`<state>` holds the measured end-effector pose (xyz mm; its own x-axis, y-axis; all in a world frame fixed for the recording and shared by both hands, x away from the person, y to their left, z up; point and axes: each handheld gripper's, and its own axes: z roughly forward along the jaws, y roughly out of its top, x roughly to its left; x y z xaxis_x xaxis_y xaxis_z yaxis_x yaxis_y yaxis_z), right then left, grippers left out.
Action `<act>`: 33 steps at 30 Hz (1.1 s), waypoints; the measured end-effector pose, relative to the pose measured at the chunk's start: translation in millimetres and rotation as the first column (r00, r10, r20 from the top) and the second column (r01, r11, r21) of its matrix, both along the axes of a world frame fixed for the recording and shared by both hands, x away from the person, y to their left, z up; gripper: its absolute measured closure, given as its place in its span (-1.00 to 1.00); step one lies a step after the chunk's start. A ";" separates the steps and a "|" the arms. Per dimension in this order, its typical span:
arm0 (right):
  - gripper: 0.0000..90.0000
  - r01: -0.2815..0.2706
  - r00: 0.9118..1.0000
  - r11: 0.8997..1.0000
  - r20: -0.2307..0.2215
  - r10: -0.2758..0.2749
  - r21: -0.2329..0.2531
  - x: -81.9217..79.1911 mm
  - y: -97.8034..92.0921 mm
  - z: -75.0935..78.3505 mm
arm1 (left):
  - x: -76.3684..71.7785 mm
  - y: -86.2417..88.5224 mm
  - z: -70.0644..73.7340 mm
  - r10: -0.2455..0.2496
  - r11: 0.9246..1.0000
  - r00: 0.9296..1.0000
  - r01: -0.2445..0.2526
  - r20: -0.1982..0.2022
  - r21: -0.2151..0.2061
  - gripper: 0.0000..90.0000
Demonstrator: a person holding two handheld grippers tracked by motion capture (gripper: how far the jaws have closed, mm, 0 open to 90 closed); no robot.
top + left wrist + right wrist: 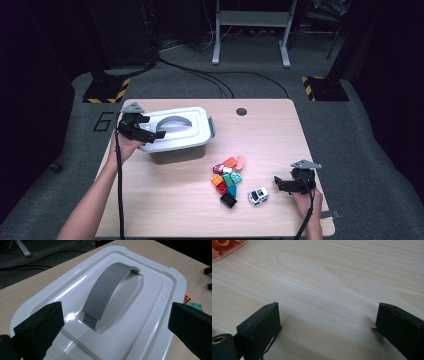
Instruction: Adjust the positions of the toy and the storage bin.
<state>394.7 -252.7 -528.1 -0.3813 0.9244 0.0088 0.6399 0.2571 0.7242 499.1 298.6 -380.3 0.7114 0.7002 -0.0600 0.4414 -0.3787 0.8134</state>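
A pale wooden desk (270,135) stands on grey carpet in a dark room. At its left rear sits a white box (175,145) with its lid (140,315) on, grey handle (107,292) lying flat in the lid's recess. The left hand-held gripper (150,130) hovers over the lid's near end, jaws spread wide and empty, probably lined up to take the handle. The right hand-held gripper (282,184) waits low over bare wood, jaws also apart, beside a toy car (258,196) and the heap of bricks (227,177), likely bound for the box.
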 end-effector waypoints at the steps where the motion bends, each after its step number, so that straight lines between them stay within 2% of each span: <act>1: -0.89 -0.002 1.000 1.000 -0.001 0.002 0.000 0.1 -0.1 0.0 | 3.9 -2.7 -0.4 -0.008 1.000 1.000 0.008 -0.007 0.000 -0.94; 2: -0.89 0.000 1.000 1.000 0.000 0.000 0.000 0.0 0.0 0.0 | 6.0 -4.1 -0.6 -0.007 1.000 1.000 0.007 -0.014 -0.003 -0.85; 3: -0.89 -0.007 1.000 1.000 0.001 0.007 -0.002 0.2 -0.3 -0.1 | 11.7 -7.2 0.2 0.003 1.000 1.000 -0.003 -0.010 0.011 -0.49; 4: -0.89 -0.001 1.000 1.000 0.000 0.001 0.001 0.0 -0.1 0.0 | 13.4 -8.3 0.8 0.008 1.000 1.000 -0.008 -0.010 0.016 -0.45; 5: -0.89 -0.001 1.000 1.000 0.000 0.001 0.001 0.0 -0.1 0.0 | 13.4 -8.3 0.8 0.008 1.000 1.000 -0.008 -0.010 0.016 -0.34; 6: -0.89 -0.003 1.000 1.000 0.000 0.003 0.000 0.0 -0.1 0.0 | 15.2 -9.4 2.3 0.012 0.999 1.000 -0.012 -0.006 0.031 -0.34; 7: -0.89 -0.002 1.000 1.000 0.001 0.002 0.001 0.0 -0.2 0.0 | 16.7 -11.1 2.2 0.011 1.000 1.000 -0.011 0.004 0.029 -0.20; 9: -0.89 -0.004 1.000 1.000 0.000 0.004 0.001 0.0 -0.2 0.0 | 19.3 -12.5 3.7 -0.006 1.000 1.000 0.006 -0.019 0.016 -0.09; 10: -0.89 -0.004 1.000 1.000 0.000 0.004 0.001 0.0 -0.3 0.0 | 20.4 -14.1 3.4 -0.012 1.000 1.000 0.012 -0.015 0.013 0.02; 11: -0.89 -0.004 1.000 1.000 0.000 0.004 0.001 0.0 -0.3 0.0 | 21.1 -16.2 4.2 -0.014 0.999 1.000 0.014 -0.009 0.038 0.10; 12: -0.89 -0.004 1.000 1.000 0.000 0.004 0.001 0.0 -0.3 0.0 | 21.1 -16.2 4.2 -0.014 0.999 1.000 0.014 -0.009 0.038 0.16; 13: -0.89 -0.002 1.000 1.000 0.000 0.002 0.003 0.0 -0.2 0.0 | 21.4 -17.6 3.7 -0.015 0.999 1.000 0.015 0.003 0.042 0.16; 19: -0.88 -0.003 1.000 1.000 0.000 0.003 0.004 0.1 -0.2 0.1 | 23.0 -17.8 3.8 -0.040 0.998 0.999 0.040 -0.003 0.044 0.22; 22: -0.88 -0.002 1.000 1.000 0.000 0.002 0.004 0.1 -0.2 0.1 | 20.9 -20.6 4.6 -0.048 0.997 0.999 0.048 -0.003 0.065 0.26; 23: -0.88 -0.003 1.000 1.000 0.001 0.003 0.003 0.1 -0.3 0.1 | 18.0 -25.3 5.4 -0.056 0.994 0.998 0.055 0.006 0.096 0.31; 25: -0.88 -0.002 1.000 1.000 0.001 0.002 0.003 0.1 -0.2 0.0 | 16.4 -27.5 6.0 -0.057 0.993 0.998 0.055 0.009 0.106 0.34; 33: -0.88 -0.004 1.000 1.000 0.001 0.004 0.002 0.1 -0.4 0.0 | 5.3 -40.3 6.9 -0.053 0.992 0.999 0.052 0.001 0.113 0.41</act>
<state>394.7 -253.1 -528.1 -0.3848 0.9229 0.0097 0.6380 0.2584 0.7254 504.3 258.4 -373.3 0.7476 0.6639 0.0207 0.4149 -0.4911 0.7659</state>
